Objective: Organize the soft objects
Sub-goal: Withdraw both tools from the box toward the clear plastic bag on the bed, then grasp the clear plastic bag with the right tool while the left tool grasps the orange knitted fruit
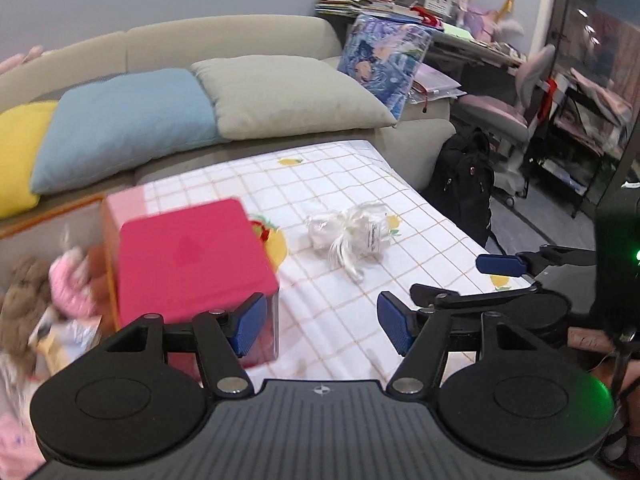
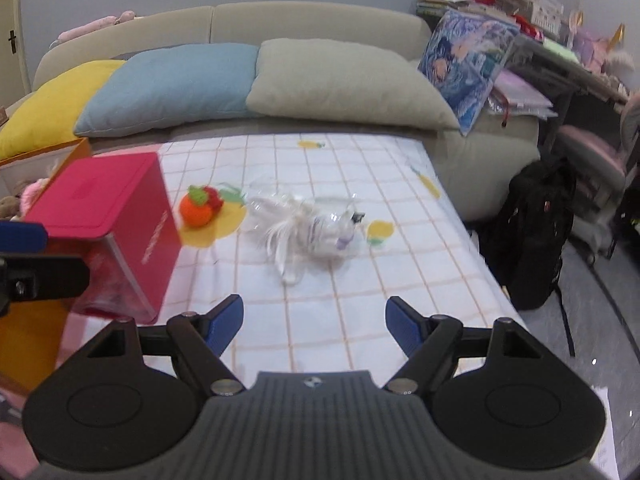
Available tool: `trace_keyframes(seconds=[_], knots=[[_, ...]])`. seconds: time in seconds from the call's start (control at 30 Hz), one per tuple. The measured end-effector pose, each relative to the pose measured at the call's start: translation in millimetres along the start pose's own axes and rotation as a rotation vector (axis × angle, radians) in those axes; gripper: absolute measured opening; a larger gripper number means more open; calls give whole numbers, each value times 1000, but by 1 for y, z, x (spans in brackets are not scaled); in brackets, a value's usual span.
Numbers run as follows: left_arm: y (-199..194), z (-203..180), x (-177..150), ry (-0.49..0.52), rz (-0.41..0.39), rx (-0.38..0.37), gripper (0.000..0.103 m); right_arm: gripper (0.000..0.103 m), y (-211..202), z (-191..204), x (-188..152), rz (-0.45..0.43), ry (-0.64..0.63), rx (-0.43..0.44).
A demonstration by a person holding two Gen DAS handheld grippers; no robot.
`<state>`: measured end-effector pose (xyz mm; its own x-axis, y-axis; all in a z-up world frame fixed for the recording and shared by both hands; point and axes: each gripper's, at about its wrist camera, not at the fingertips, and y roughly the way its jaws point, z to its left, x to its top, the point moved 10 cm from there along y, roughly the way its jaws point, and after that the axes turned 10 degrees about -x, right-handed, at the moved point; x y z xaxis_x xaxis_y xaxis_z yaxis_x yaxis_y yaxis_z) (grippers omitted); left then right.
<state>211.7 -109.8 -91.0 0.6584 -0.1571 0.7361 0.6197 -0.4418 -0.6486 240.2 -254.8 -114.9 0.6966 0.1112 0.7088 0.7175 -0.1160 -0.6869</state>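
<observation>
Both sets of tongs hang wide and empty above the table, with its checked cloth. The left tongs hover near the pink box, their left blue pad just beside the box's near corner, though touching or not I cannot tell. The right tongs face the white plush toy in its clear wrapper, which lies mid-cloth, well short of the pads. A small orange knitted fruit sits between box and plush, close to the box's side.

What could go wrong? That wrapper looks slick and loose, so I'd judge a pinch might catch film alone and let the toy slide out. The left tongs sit so close to the box that a careless swing could shove it into the knitted fruit, or toward the left edge, where an orange-rimmed bin holds other plush toys. The two tools are near neighbours too; the right one's blue pad shows close beside the left tongs, so converging on one target risks a knock.

Room to move: the cloth ahead and to the right of the plush is bare, with the table's right edge dropping to floor and a black backpack. The sofa cushions bound the far side.
</observation>
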Motion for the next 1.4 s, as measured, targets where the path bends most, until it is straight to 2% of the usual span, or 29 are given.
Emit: trace_keyframes(seconds=[0.2, 0.33, 0.47, 0.63, 0.7, 0.77, 0.8, 0.97, 1.13, 1.3, 1.4], knots=[[19, -4, 20, 64, 0, 0, 75, 77, 31, 0, 10, -40, 22, 14], [30, -3, 30, 100, 8, -9, 75, 74, 53, 6, 9, -39, -3, 29], [42, 1, 36, 140, 34, -8, 72, 73, 71, 7, 9, -15, 11, 65], [57, 0, 42, 207, 64, -4, 72, 73, 88, 10, 17, -30, -7, 90], [62, 2, 46, 236, 77, 5, 72, 78, 92, 12, 24, -60, -15, 104], [66, 6, 50, 263, 89, 16, 72, 88, 96, 11, 32, -91, -19, 95], [70, 8, 53, 276, 100, 19, 72, 89, 97, 10, 36, -109, -15, 99], [95, 21, 63, 373, 223, 60, 72, 90, 110, 12, 50, -149, -15, 118], [128, 38, 63, 407, 401, 99, 72, 90, 132, 12, 51, -89, 27, 169], [157, 61, 58, 362, 562, 104, 72, 89, 148, 7, 47, -13, 98, 226], [173, 76, 57, 387, 646, 146, 72, 84, 150, 7, 47, 0, 111, 239]])
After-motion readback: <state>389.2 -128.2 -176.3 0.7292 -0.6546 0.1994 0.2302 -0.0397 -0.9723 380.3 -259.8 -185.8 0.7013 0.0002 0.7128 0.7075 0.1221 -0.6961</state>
